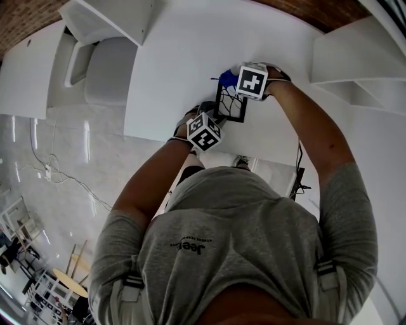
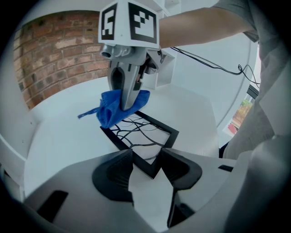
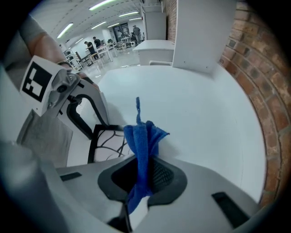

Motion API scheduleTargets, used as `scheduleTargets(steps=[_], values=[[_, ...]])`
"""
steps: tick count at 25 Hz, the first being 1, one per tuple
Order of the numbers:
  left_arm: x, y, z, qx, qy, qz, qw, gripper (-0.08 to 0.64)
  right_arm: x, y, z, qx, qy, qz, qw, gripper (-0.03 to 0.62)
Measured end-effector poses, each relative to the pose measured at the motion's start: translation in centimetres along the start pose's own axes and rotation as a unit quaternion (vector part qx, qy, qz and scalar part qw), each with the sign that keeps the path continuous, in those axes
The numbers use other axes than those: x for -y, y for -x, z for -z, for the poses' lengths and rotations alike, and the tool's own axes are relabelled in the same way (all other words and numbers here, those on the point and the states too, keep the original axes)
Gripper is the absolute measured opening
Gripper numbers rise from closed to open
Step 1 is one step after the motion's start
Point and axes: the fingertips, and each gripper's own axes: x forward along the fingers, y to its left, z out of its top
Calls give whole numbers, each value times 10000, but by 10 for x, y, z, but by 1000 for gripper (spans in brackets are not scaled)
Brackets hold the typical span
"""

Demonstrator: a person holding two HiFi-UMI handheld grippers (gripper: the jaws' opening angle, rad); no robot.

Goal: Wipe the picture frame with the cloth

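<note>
A black picture frame with a branch drawing lies on the white table. My left gripper is shut on its near corner; in the head view this gripper sits just left of the frame. My right gripper is shut on a blue cloth, which hangs bunched from its jaws. In the left gripper view the cloth touches the frame's far corner under the right gripper. The frame shows left of the cloth in the right gripper view.
A brick wall runs behind the table. White box shelves stand at the right and another white unit at the back left. A white chair is left of the table. A black cable trails by my arm.
</note>
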Motion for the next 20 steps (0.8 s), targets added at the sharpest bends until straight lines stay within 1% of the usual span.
scheduleTargets(steps=[6, 10, 14, 17, 18, 20], values=[[-1, -1, 1, -71, -2, -7, 10000, 204, 2, 5, 55, -208, -313, 29, 9993, 51], [-1, -2, 2, -118, -2, -1, 9999, 204, -1, 5, 76, -195, -481, 15, 9987, 51], [-2, -2, 1, -148, 6, -8, 9999, 204, -1, 7, 73, -10, -482, 18, 9988, 51], [-2, -2, 0, -162, 8, -16, 9999, 204, -3, 13, 63, 119, -475, -31, 9988, 51], [-2, -2, -1, -163, 9, -17, 9999, 204, -6, 16, 56, 235, -458, -79, 9986, 51], [-1, -2, 0, -163, 14, -22, 9999, 204, -17, 22, 29, 635, -392, -245, 9969, 51]])
